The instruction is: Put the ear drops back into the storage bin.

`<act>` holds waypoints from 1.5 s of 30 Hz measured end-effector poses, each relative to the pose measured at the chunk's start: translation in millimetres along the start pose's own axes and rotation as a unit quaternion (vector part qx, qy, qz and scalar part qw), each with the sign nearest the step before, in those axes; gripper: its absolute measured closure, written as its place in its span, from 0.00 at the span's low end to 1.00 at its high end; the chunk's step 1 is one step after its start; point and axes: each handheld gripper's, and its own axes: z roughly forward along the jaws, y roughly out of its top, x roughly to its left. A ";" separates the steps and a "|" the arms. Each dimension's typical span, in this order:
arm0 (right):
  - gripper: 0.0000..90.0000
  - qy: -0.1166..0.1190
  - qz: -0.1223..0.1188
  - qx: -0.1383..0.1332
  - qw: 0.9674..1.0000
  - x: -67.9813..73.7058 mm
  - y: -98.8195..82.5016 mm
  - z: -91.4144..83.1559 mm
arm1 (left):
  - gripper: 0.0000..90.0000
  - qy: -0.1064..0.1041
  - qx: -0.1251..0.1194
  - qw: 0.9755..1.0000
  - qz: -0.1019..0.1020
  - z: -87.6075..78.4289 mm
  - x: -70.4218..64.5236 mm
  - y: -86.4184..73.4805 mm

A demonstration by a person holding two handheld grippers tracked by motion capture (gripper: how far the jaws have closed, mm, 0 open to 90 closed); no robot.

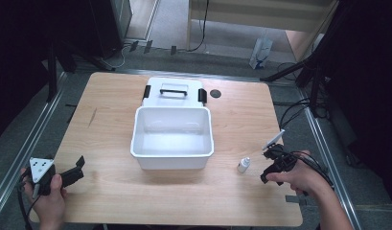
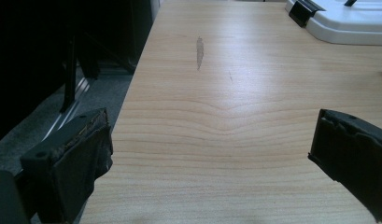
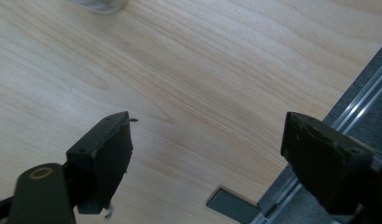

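Note:
An open white plastic box (image 1: pixel 172 152) stands in the middle of the wooden table (image 1: pixel 112 124). Its white lid (image 1: pixel 173 90), with black latches and a handle, lies flat just behind it, and its corner appears in the left gripper view (image 2: pixel 352 25). A small white bottle (image 1: pixel 243 165) stands upright to the right of the box; its base appears at the top of the right gripper view (image 3: pixel 101 4). My right gripper (image 1: pixel 266 166) (image 3: pixel 207 154) is just right of the bottle, open, nothing between its jaws. My left gripper (image 1: pixel 81 168) (image 2: pixel 212 154) rests near the front left corner, open over bare wood.
A small black round disc (image 1: pixel 215 93) lies on the table right of the lid. A dark scuff (image 2: pixel 200 52) marks the wood ahead of the left gripper. The table's right edge, a metal rail (image 3: pixel 361 93) and a grey tab (image 3: pixel 233 203) lie below the right gripper.

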 end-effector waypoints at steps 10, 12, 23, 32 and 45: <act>0.30 0.031 0.021 -0.005 0.999 1.2 24.7 -19.9 | 0.00 0.000 -0.001 1.000 -0.001 0.0 0.3 0.0; 0.35 0.044 0.014 -0.014 0.999 2.9 28.3 -23.8 | 0.00 -0.001 0.000 1.000 -0.002 0.2 0.0 0.0; 0.53 0.081 0.032 -0.035 0.996 21.7 48.3 -29.6 | 0.00 0.000 0.001 1.000 -0.004 0.3 0.4 0.1; 0.65 0.080 0.056 -0.035 0.995 26.2 57.3 -23.2 | 0.00 -0.001 0.002 1.000 -0.004 0.5 0.6 0.2; 0.80 0.063 0.034 -0.020 0.997 34.7 62.9 -22.0 | 0.00 0.000 0.002 1.000 -0.006 0.8 0.8 0.2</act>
